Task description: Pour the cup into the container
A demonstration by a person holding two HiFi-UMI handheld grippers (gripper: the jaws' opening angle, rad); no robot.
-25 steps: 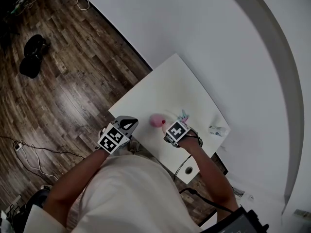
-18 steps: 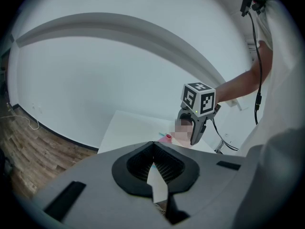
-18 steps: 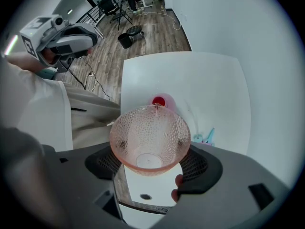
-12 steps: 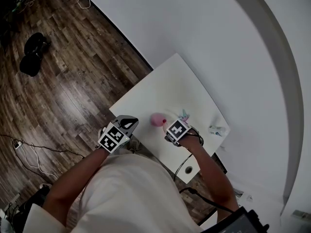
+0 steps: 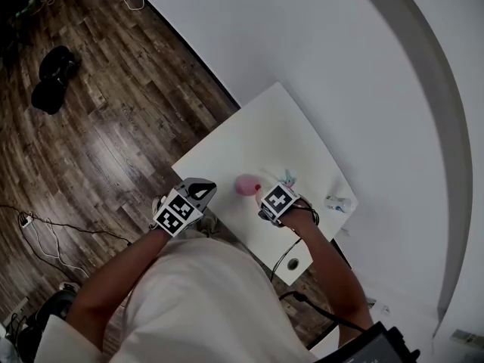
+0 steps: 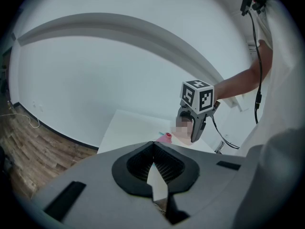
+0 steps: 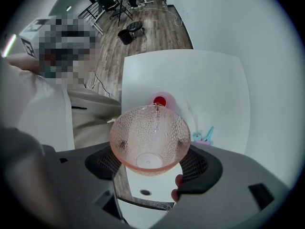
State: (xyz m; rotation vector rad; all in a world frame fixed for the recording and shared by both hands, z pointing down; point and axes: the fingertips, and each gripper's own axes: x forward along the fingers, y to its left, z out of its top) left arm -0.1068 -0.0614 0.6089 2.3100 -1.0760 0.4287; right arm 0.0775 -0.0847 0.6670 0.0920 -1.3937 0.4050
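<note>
So: white tabletop (image 5: 265, 134) sits vs. a white wall (image 5: 318, 44), w/ dark wood floor (image 5: 98, 127) around it. A black object (image 5: 51, 82) lies far off on the floor, and loose cables (image 5: 45, 237) run along it nearer the person.

Right gripper (image 5: 272, 201): jaws are clamped on a pink bumpy see-through cup (image 7: 150, 137), one jaw per side. The cup is tipped fwd, and in the right gripper view its far rim lines up w/ the container (image 7: 160, 100). Container is small, pink w/ red inside, and stands on the tabletop just ahead of the right gripper. Can't tell if anything is flowing.

Left gripper (image 5: 198, 193): jaws are closed together w/ nothing between them. It's held at the tabletop's near-left edge, apart from the container.

Other bits: a small teal-and-pink item (image 5: 286, 178) is just beside the container. A pale small item (image 5: 338, 202) sits near the right edge, too small to ID. A cable hole (image 5: 293, 264) is in the near corner.
</note>
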